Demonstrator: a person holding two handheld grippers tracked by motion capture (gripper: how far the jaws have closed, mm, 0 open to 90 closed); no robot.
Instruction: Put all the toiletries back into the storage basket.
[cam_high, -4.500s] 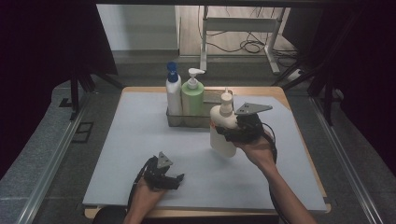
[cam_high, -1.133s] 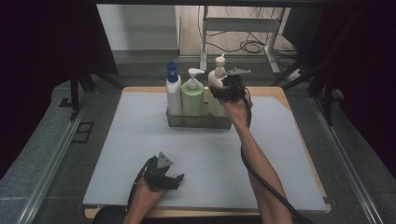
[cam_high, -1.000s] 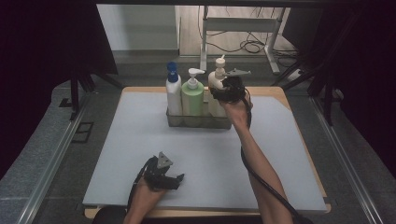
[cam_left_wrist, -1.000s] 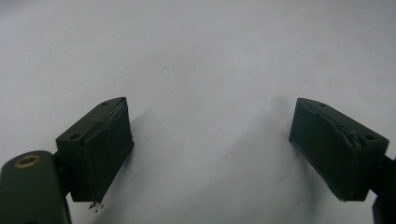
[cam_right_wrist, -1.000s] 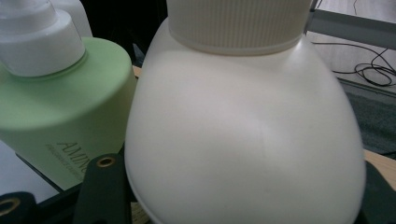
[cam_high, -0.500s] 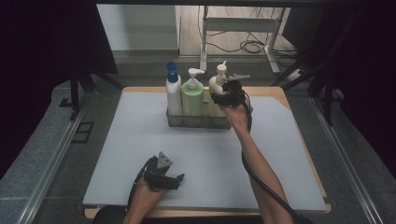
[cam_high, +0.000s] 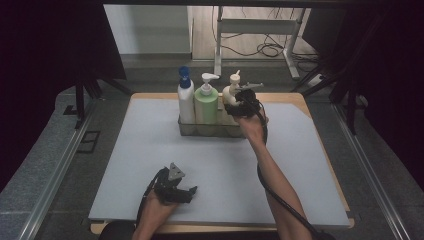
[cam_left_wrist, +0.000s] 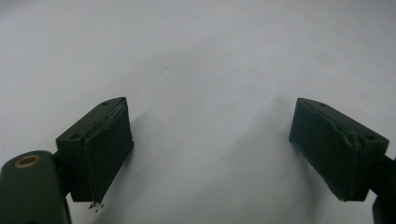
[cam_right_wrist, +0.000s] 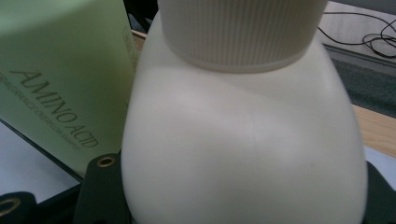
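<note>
Clear caddy (cam_high: 186, 131) holds 3 bottles; right tongs (cam_high: 239, 106) clamp the cream bottle (cam_right_wrist: 243, 154); left tongs (cam_left_wrist: 212, 163) gape, empty.

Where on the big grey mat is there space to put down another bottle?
The mat is bare left of the clear tray, right of the right gripper out to the mat's edge, and across the middle between tray and left gripper. It is crowded in the tray: blue-capped bottle, green bottle, cream bottle.
</note>
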